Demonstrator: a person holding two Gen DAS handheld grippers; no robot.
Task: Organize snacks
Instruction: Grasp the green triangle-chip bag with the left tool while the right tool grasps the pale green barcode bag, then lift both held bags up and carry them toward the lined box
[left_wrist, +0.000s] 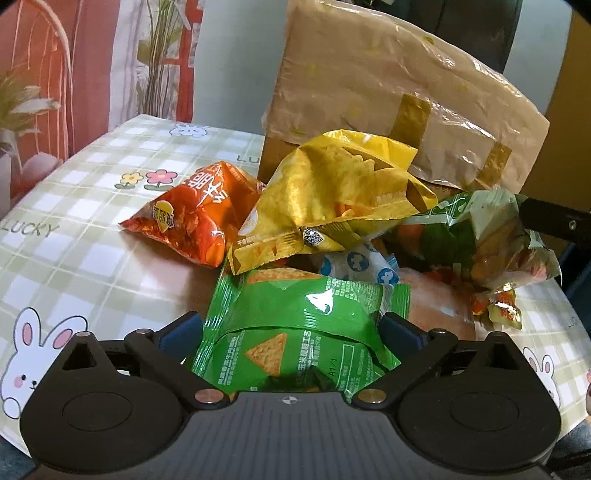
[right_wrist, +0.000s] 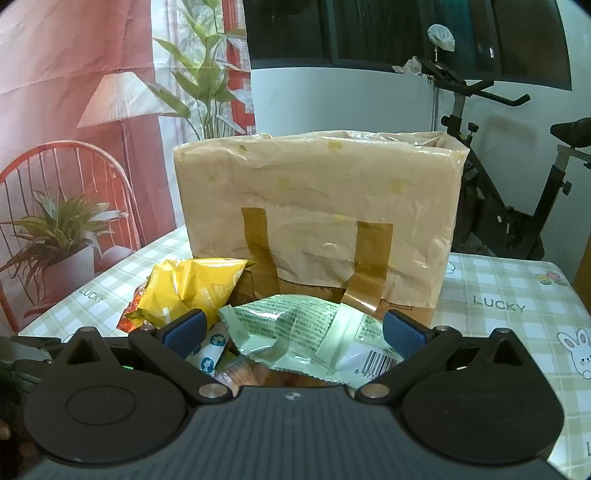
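A pile of snack bags lies on the checked tablecloth in front of a tall brown cardboard box (left_wrist: 388, 92). In the left wrist view my left gripper (left_wrist: 291, 328) has its blue pads on both sides of a bright green chip bag (left_wrist: 306, 317), pinching it. Behind lie an orange bag (left_wrist: 192, 218), a yellow bag (left_wrist: 332, 195) and a green-and-orange bag (left_wrist: 476, 240). In the right wrist view my right gripper (right_wrist: 293, 330) holds a pale green bag (right_wrist: 306, 336) between its pads, just before the box (right_wrist: 317, 218). The yellow bag (right_wrist: 192, 288) lies to its left.
The tablecloth (left_wrist: 74, 240) has rabbit and flower prints. A small blue-and-white packet (left_wrist: 362, 267) lies in the pile. An exercise bike (right_wrist: 517, 192) stands behind the table at right. A printed backdrop (right_wrist: 74, 129) with a chair and plants hangs at left.
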